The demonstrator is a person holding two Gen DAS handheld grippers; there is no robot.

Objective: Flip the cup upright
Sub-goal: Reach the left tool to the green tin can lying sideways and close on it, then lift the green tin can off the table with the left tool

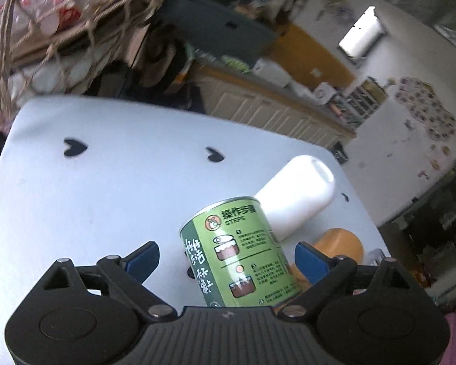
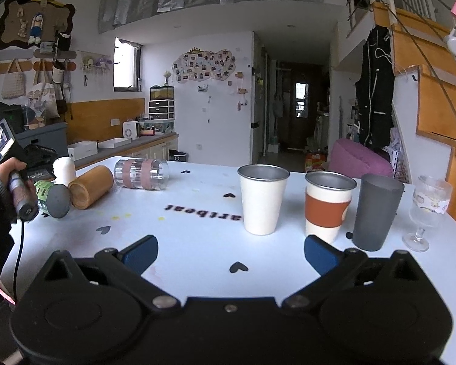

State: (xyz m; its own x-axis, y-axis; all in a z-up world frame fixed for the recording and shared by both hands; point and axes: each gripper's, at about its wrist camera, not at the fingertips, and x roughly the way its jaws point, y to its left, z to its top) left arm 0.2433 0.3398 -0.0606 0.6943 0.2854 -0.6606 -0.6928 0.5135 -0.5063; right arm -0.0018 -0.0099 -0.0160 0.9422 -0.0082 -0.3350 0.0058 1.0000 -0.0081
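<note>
The green cup is lying between the wide-spread fingers of the left tool, long axis pointing away; the right tool, also wide and empty, is held well apart.

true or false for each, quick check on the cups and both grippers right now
1. The green can sits between the left gripper fingers, which are open. True.
2. The right gripper is shut on the grey cup. False: it is open and holds nothing.
3. The clear cup stands upright. False: it lies on its side.
4. The white cup stands upright, mouth up. True.
5. The bamboo cup lies on its side. True.
</note>
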